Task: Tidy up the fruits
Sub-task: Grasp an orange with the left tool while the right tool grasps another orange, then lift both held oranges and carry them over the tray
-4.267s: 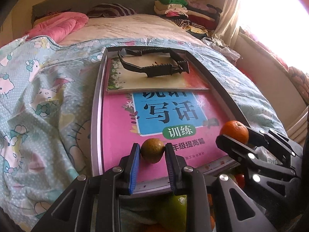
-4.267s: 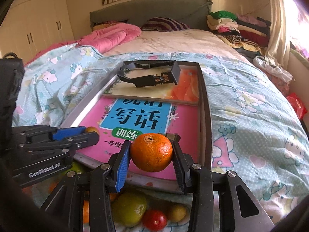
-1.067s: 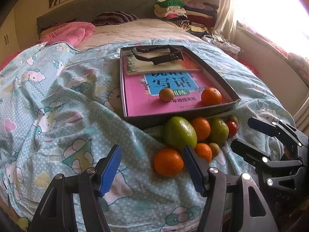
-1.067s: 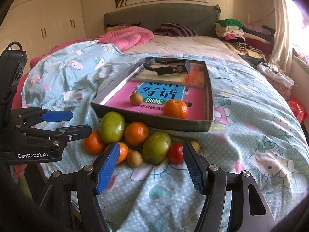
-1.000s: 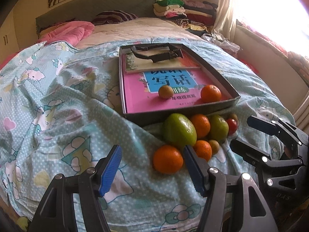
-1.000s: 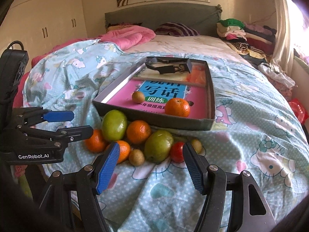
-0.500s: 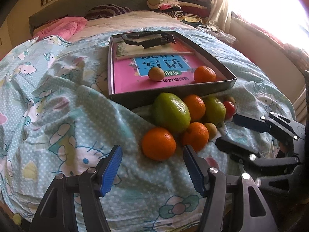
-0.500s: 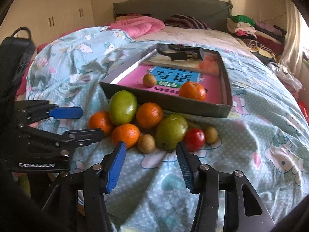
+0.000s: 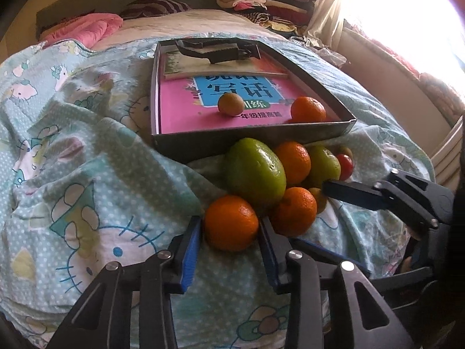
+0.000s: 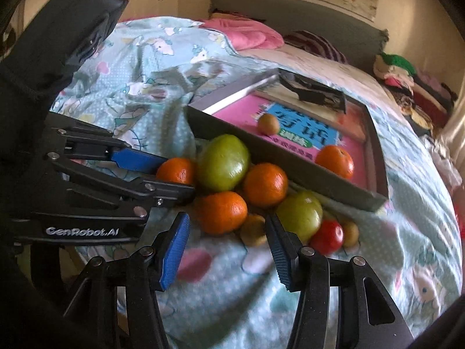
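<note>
A pile of fruit lies on the bedspread in front of a grey tray [image 9: 255, 135]. My left gripper [image 9: 229, 226] has its jaws around the nearest orange [image 9: 231, 224] of the pile, both pads at its sides. A large green fruit [image 9: 254, 171] sits just behind it. My right gripper [image 10: 226, 229] is open, low over the bedspread, with another orange [image 10: 222, 212] and a small brown fruit [image 10: 252, 229] at its fingertips. In the tray lie one orange [image 9: 308, 110] and a small brown fruit [image 9: 230, 104].
The tray holds a pink book [image 9: 203, 110], a second book and a black plastic part [image 9: 218, 51] at its far end. More oranges, a second green fruit [image 10: 299, 213] and a red tomato [image 10: 327, 237] sit in the pile. Pillows and folded clothes lie beyond.
Both grippers have let go of the fruit they put in the tray, drawn back, then come down to the pile. The left jaws have narrowed around the nearest orange.
</note>
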Demonstrator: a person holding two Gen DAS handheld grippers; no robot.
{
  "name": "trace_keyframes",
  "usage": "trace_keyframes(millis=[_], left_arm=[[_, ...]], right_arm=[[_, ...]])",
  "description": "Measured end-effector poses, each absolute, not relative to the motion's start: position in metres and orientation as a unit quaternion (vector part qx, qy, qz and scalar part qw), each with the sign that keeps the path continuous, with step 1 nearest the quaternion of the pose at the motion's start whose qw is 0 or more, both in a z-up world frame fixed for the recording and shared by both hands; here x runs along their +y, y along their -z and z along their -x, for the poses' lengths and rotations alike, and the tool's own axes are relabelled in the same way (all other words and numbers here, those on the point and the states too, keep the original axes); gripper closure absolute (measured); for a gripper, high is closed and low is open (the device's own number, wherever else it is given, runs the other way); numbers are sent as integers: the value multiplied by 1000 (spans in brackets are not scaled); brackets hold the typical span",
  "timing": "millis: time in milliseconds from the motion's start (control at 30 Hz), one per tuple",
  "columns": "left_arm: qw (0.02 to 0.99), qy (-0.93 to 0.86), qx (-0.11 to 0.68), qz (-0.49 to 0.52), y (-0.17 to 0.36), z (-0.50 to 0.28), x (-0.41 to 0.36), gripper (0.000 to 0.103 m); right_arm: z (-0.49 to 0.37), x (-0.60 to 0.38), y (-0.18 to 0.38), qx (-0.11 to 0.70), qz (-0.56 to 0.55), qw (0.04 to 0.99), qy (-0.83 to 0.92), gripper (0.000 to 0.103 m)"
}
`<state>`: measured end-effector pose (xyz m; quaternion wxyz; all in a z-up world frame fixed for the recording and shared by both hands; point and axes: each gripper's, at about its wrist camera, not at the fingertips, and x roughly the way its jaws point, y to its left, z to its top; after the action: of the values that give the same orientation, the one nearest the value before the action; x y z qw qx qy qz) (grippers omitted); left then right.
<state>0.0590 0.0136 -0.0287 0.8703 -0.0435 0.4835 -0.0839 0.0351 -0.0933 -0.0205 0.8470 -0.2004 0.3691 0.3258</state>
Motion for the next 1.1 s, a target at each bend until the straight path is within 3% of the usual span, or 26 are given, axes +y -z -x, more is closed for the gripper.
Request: trace_keyframes(millis=[333, 800, 1100], left_arm=[[868, 87, 485, 63, 28, -59, 20, 65], [871, 93, 477, 71, 15, -54, 23, 68], [879, 99, 460, 82, -7, -55, 24, 68]], right_arm=[[-43, -73, 32, 358, 243, 836, -337, 65], [-38, -123, -2, 356, 103, 865, -339, 65], [-50, -142, -23, 335, 82, 886, -311, 65]])
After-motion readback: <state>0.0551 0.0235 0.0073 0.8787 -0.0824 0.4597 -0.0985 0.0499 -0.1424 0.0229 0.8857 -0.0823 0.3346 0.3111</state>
